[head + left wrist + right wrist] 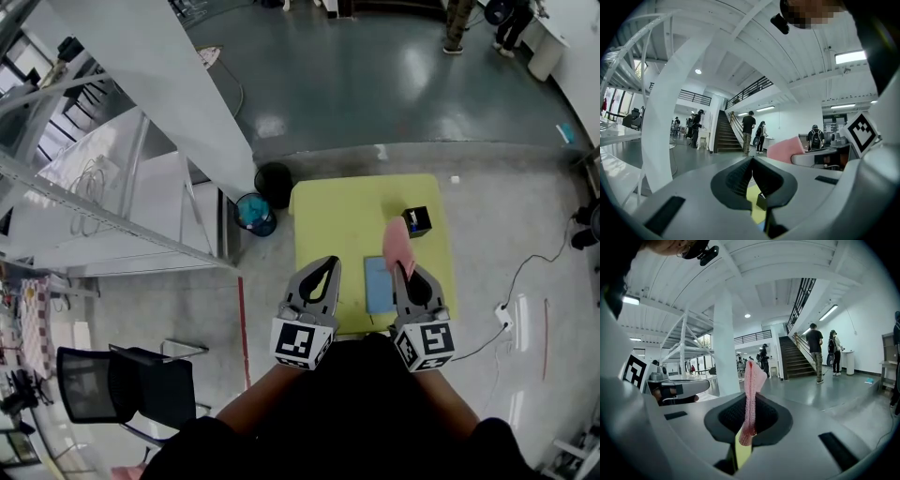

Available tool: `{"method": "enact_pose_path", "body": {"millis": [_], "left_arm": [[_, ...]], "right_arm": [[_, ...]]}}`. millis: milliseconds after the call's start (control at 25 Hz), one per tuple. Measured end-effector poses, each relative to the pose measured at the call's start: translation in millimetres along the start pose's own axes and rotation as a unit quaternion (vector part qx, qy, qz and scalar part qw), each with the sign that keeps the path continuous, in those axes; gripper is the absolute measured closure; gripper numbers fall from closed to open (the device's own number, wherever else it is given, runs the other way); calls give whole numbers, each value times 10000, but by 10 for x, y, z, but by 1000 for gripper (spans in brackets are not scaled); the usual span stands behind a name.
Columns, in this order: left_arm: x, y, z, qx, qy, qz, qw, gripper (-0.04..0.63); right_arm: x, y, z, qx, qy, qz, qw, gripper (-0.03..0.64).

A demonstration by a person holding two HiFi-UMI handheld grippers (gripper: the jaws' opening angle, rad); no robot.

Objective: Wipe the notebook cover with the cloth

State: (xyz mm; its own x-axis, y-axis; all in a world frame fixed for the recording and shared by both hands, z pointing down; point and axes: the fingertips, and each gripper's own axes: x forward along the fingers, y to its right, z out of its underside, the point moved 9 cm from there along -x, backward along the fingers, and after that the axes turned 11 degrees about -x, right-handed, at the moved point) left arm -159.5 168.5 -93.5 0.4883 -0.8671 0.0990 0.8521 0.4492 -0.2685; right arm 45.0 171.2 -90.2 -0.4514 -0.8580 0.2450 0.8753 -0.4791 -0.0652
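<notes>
Both held aloft: right claw [406, 272] pinches cloth [397, 244]; left claw [326, 267] closed, empty. Wiping looks unstarted; next, lower cloth flat onto notebook [379, 284].

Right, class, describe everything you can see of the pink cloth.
The cloth is pink with a fine waffle weave. Folded thin, it is pinched between the shut jaws of the right gripper and stands upright beyond them, top flopping. Held over the yellow table near the blue notebook, it seems to touch only the jaws.
</notes>
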Motion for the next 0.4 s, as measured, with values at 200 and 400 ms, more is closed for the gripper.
{"method": "enact_pose_path", "body": {"millis": [200, 400], "left_arm": [[98, -39, 30, -116, -1, -74, 9999, 578], [170, -44, 8, -176, -14, -59, 9998, 578]], "right_arm": [[-1, 100, -9, -25, -40, 114, 9999, 578], [13, 170, -74, -42, -3, 129, 9999, 578]]}}
